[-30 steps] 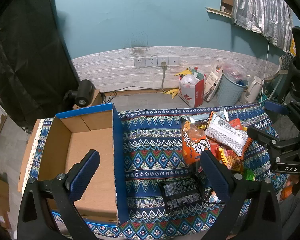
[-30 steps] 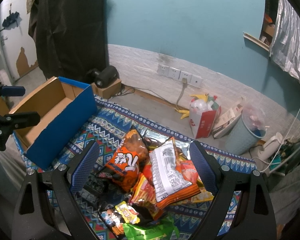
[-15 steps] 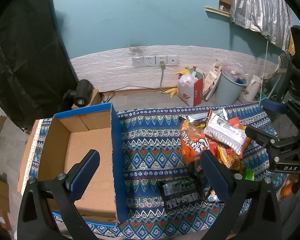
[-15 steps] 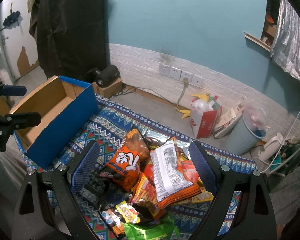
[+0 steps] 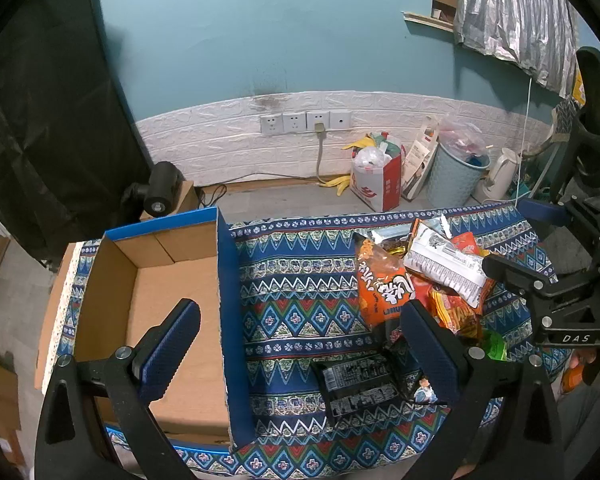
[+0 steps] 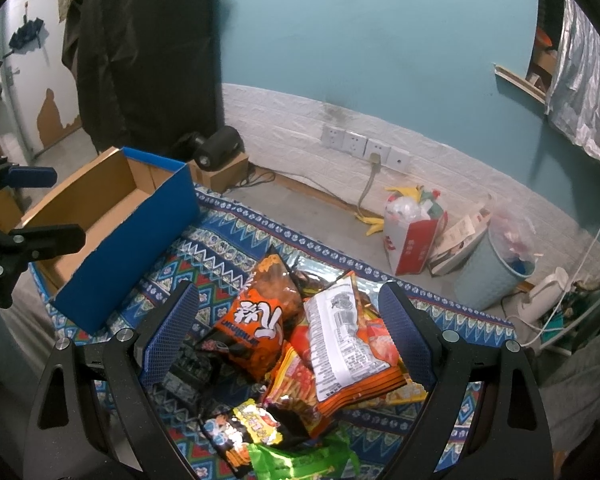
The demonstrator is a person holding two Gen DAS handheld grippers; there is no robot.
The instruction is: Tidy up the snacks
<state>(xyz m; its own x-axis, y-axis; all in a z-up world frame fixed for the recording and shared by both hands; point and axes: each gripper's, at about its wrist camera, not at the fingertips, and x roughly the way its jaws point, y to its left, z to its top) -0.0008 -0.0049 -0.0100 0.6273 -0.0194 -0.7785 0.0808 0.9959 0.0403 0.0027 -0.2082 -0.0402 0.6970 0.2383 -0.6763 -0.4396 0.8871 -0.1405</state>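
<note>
A pile of snack bags lies on the patterned cloth (image 5: pixel 300 296): an orange bag (image 5: pixel 382 284) (image 6: pixel 260 320), a white-backed bag (image 5: pixel 444 264) (image 6: pixel 344 336), a black packet (image 5: pixel 356 380) and a green bag (image 6: pixel 300 460). An empty blue cardboard box (image 5: pixel 226 312) (image 6: pixel 132 236) stands at the left. My left gripper (image 5: pixel 300 344) is open, above the box wall and cloth. My right gripper (image 6: pixel 288 328) is open and empty, hovering over the pile; it also shows in the left wrist view (image 5: pixel 556 292).
Behind the table on the floor are a red-and-white bag of rubbish (image 5: pixel 376 184), a pale blue bin (image 5: pixel 452 176), a white kettle (image 5: pixel 500 176) and a black device (image 5: pixel 160 192) on a small carton. Wall sockets (image 5: pixel 304 122) sit on the white brick strip.
Both grippers stay open and nearly still. The views drift only slightly; the snacks and box have not moved.
</note>
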